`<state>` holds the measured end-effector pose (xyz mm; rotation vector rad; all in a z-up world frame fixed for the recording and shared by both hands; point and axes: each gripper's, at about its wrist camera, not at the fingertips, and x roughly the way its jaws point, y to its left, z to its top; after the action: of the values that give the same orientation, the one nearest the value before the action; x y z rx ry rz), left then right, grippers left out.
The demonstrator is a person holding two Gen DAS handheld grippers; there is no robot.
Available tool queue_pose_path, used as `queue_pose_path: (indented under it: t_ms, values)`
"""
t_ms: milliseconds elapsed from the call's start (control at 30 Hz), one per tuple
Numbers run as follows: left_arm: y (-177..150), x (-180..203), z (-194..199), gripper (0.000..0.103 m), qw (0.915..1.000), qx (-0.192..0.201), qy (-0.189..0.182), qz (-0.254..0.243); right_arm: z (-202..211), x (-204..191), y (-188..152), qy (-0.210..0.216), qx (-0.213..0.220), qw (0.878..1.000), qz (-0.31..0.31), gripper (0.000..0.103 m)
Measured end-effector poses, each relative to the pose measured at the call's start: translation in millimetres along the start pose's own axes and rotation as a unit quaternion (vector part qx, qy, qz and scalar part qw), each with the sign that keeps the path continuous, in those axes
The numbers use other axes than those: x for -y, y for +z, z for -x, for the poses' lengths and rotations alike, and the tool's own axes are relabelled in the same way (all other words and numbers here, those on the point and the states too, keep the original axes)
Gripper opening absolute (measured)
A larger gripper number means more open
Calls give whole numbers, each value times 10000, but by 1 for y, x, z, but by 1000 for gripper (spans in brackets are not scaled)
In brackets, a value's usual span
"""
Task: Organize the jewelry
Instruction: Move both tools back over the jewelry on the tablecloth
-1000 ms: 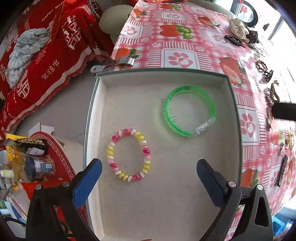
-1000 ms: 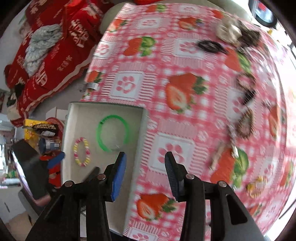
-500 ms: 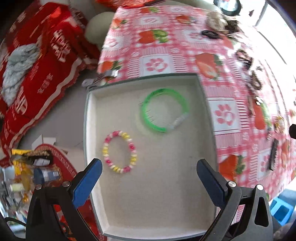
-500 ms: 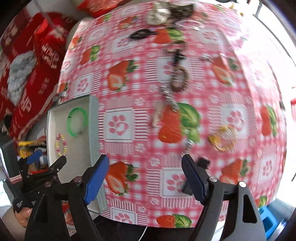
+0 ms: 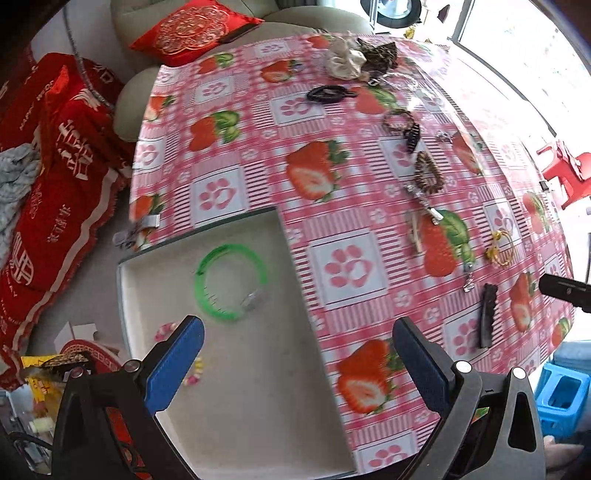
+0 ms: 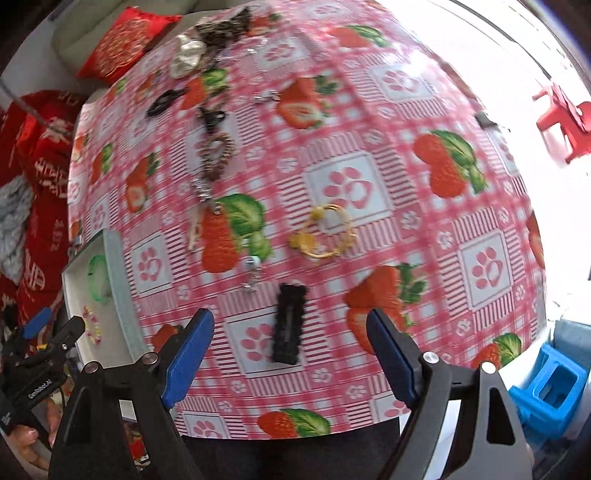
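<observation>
— What do we see around the table besides the work itself?

— We see a pink strawberry-and-paw-print tablecloth, a red embroidered cushion on the beige sofa behind it, and red blankets with white lettering heaped at the left.

— And on the window side?

— We spot a blue plastic stool low down and a red stool farther off.

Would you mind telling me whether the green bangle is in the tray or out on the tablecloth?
In the tray. The green bangle lies flat on the pale floor of the tray, inside its rim, beside the beaded bracelet.
</observation>
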<state>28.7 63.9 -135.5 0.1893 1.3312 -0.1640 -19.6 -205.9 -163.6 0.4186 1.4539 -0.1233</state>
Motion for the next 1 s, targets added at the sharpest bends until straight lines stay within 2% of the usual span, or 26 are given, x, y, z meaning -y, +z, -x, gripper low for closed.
queue_pose_path:
  t_ms: [433,633,867,967,1000]
  values:
    - [49,56,-22,103,9998,-172,-91,-24,-12,38,16,-117,-183,9997,-83,86]
    - [66,73,-42,103,9992,-332,-217,19,-22,46,29,-143,-279,9995,66,86]
    - [88,89,-59,103,9992,-318,-257,19,-40,54,42,-158,-433,9989,130,86]
    - [101,94,-68,93,9991,-328,-269,12,-47,54,48,-199,-463,9984,238,86]
    - [106,97,-72,93,9990,-357,-262,4,-50,54,50,-234,-469,9982,291,86]
